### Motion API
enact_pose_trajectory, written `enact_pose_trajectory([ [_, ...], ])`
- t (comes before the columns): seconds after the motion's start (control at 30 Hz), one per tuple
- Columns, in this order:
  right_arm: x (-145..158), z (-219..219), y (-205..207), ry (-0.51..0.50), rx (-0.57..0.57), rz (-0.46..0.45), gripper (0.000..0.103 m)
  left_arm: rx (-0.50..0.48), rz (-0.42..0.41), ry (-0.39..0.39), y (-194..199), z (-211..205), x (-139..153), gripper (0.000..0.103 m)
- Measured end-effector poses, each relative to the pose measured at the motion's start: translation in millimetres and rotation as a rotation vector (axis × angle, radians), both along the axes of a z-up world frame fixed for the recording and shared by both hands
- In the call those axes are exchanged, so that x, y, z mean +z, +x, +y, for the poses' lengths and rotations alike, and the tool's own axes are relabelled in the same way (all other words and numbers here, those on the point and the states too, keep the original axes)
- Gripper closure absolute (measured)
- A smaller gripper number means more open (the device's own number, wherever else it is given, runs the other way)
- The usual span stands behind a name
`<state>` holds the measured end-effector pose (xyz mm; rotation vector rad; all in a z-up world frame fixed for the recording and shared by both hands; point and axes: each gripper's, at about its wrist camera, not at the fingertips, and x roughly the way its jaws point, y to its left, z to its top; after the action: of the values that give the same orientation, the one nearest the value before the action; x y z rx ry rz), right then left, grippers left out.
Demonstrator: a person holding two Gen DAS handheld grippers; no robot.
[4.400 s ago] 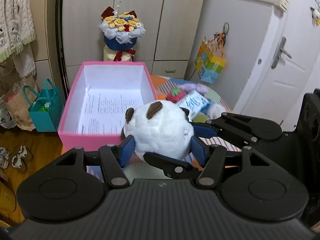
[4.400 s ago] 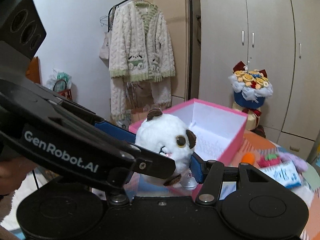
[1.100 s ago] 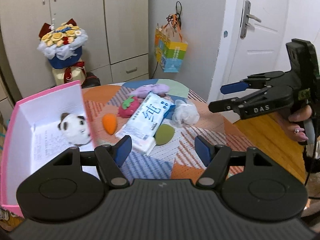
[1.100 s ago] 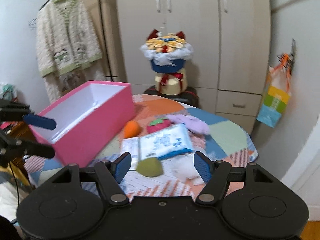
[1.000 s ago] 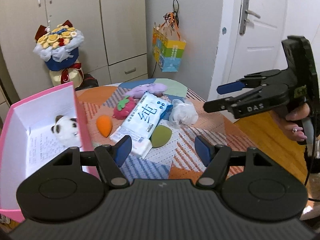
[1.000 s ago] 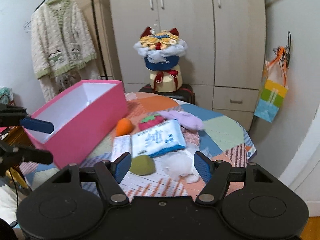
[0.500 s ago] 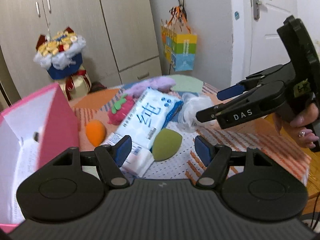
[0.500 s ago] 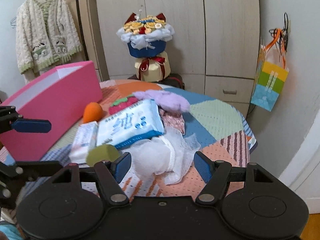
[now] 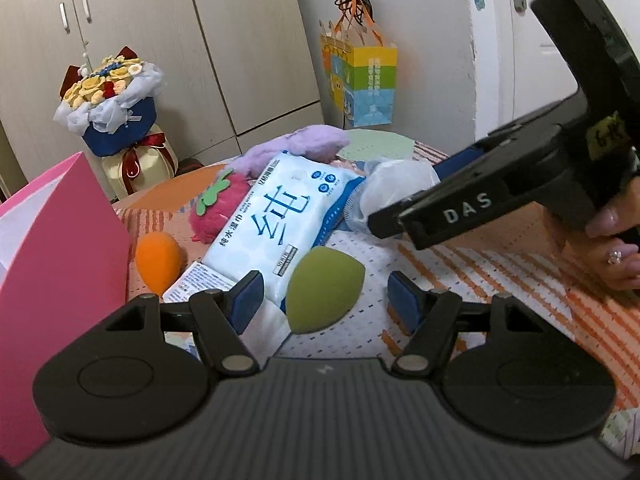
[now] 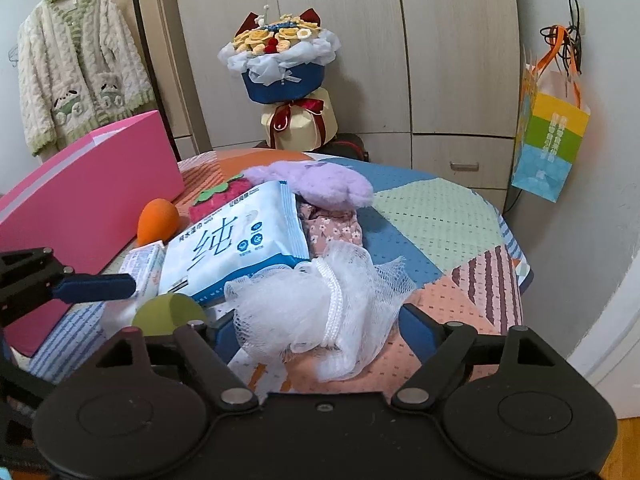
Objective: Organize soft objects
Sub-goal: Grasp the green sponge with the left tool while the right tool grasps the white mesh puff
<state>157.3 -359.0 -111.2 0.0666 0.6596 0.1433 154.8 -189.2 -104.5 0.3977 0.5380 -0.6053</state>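
Observation:
My left gripper is open, its fingers on either side of a green egg-shaped sponge on the patchwork table. My right gripper is open around a white mesh bath puff; it also shows in the left wrist view. Between them lie a blue-and-white wipes pack, an orange sponge, a pink strawberry plush and a purple plush. The pink box stands at the left.
A small tissue packet and a floral cloth lie by the wipes pack. A flower bouquet stands behind the table by the wardrobe. A colourful paper bag hangs at the right. The table edge drops off at the right.
Both grippers have come down close to the table. The left has closed in on the green sponge, the right on the mesh puff. The panda plush lies in the pink box, out of sight now.

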Motion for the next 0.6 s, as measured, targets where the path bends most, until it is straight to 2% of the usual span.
enact_pose_trajectory([
  [0.1, -1.4, 2.3, 0.5, -0.012, 0.005, -0.014, 0.019, 0.026, 0.001, 0.017, 0.0, -3.8, -3.5, 0.041],
  [0.17, -1.9, 3.8, -0.5, -0.026, 0.006, -0.026, 0.019, 0.032, -0.024, 0.034, -3.0, -5.9, -4.8, 0.058],
  [0.23, -2.2, 5.3, -2.1, -0.041, 0.008, -0.04, 0.019, 0.046, -0.025, 0.033, -3.2, -6.1, -5.4, 0.064],
  [0.3, -2.3, 8.0, -3.9, -0.061, 0.021, -0.042, 0.038, 0.063, -0.013, 0.015, -2.4, -4.6, -4.3, 0.065],
  [0.4, -2.0, 13.8, -10.0, -0.092, 0.018, -0.059, 0.05, 0.076, 0.004, -0.009, -4.3, -1.1, -0.2, 0.066],
  [0.6, 1.1, 23.5, -30.6, -0.101, -0.013, -0.08, 0.063, 0.076, 0.028, -0.061, -14.5, 9.7, 11.5, 0.066],
])
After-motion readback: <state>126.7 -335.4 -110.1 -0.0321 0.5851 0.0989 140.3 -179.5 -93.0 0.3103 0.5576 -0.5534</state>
